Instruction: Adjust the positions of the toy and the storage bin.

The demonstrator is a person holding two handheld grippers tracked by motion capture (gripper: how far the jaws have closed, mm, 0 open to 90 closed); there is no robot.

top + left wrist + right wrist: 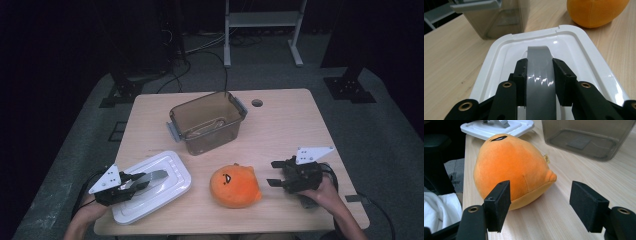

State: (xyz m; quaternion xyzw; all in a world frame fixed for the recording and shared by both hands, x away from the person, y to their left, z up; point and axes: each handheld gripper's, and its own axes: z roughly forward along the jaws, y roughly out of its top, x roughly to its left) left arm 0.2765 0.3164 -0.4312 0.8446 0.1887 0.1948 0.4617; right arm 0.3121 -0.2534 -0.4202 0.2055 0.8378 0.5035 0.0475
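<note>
One white lid [150, 187] with grey handle [539, 72] clamped by left gripper [131, 184], one orange plush [235, 186], one bin [207, 121], right gripper [276, 173] apart.

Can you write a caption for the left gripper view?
Left tool shut on the white lid's grey handle.

wooden table [280, 125], grey carpet [380, 135], white shelf frame [262, 20], black cables [200, 55]

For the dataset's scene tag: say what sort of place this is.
Probably a lab or recording studio, not a home: a lone wooden table on grey carpet, dark surroundings, cables trailing across the floor, and a metal stand behind.
</note>
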